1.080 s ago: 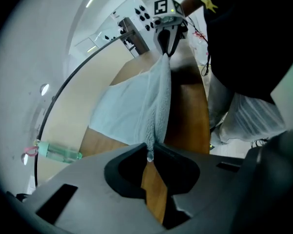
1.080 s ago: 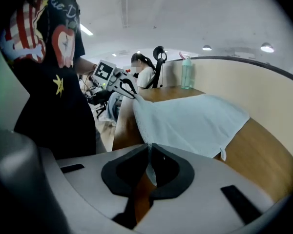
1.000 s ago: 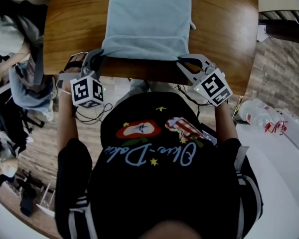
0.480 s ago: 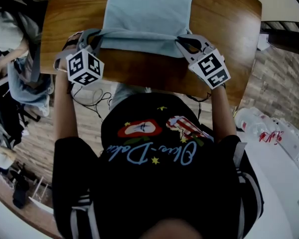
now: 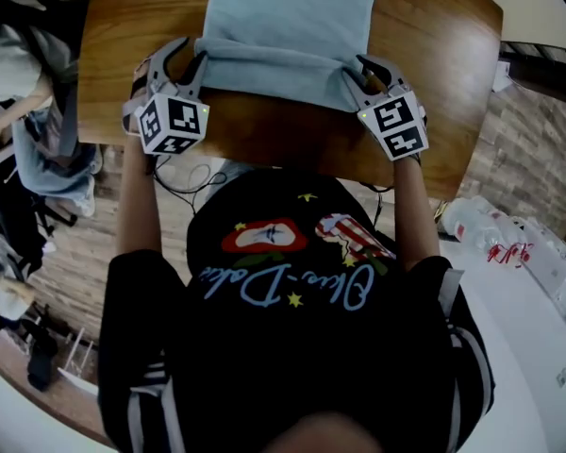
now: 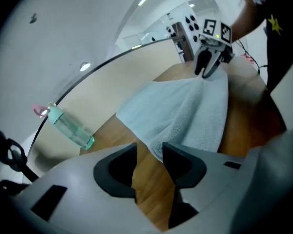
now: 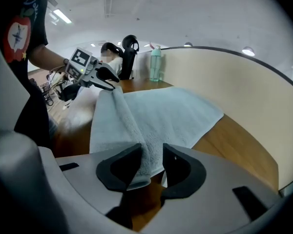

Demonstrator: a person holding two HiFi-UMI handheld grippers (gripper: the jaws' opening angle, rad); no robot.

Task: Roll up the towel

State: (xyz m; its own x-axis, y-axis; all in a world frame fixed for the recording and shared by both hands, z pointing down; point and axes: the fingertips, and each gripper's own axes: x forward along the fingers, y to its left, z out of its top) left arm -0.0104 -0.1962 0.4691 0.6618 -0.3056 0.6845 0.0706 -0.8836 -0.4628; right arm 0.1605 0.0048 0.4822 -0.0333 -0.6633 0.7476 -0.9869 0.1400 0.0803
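**A:** Where is the towel?

**B:** The light blue towel (image 5: 288, 22) lies spread on the wooden surface (image 5: 434, 55), stretching away from both sets of jaws. Its near edge is turned over into a low fold (image 5: 274, 69) that runs from one gripper across to the other.

**A:** And the left gripper?

**B:** The left gripper (image 5: 179, 59) sits at the left end of that fold, pointing down at it. Its jaws have just been opening and now stand fairly wide. Mostly bare wood shows between them. The towel's corner only pokes in at the tips, against the inner side of the jaw nearer the cloth. Nothing is pinched.

**A:** Is the right one the same?

**B:** Nearly. The right gripper (image 5: 361, 75) is at the fold's right end, and its jaws have also just been opening. A ridge of terry cloth runs down between them. It lies against one jaw, with a clear gap to the other, so the cloth hangs loose rather than clamped.

**A:** Anything else around?

**B:** A clear, green-tinted water bottle (image 6: 71, 130) is on the surface well beyond the jaws, past the towel's far side and close to the beige wall (image 7: 234, 87).
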